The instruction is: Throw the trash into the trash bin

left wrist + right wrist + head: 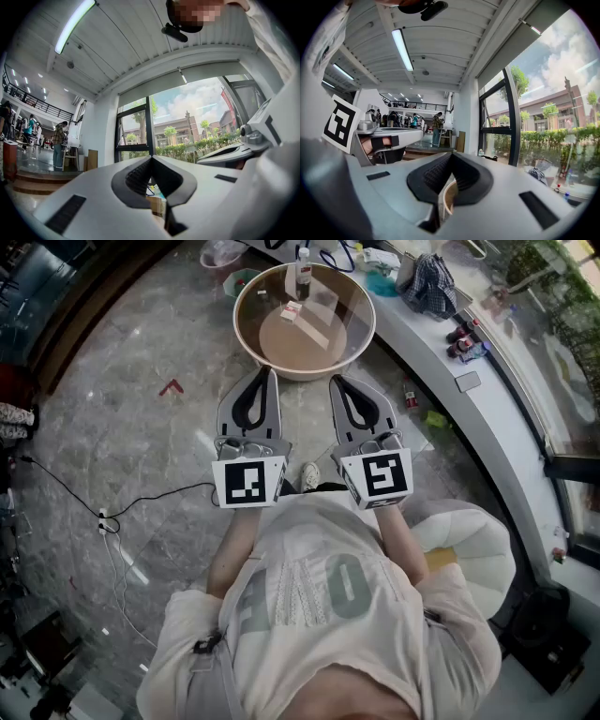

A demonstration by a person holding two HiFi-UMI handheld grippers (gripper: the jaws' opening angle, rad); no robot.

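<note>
A round glass-topped table (251,338) with a beige rim stands just ahead of me. On it are a small upright bottle (303,274), a little white and red carton (292,310) and a flat clear sheet (319,322). My left gripper (266,372) is held level, its tips close to the table's near rim, and its jaws are shut with nothing between them. My right gripper (337,381) is beside it, also shut and empty. In the left gripper view the left gripper (151,157) shows its pads together. The right gripper (450,153) looks the same in the right gripper view, with the table's rim (446,199) below it.
A curved white counter (487,399) runs along the right with a checked cloth (429,282) and small bottles (464,341). A white chair (473,545) stands at my right. Cables (112,521) lie on the marble floor at left. A pink bucket (220,254) sits behind the table.
</note>
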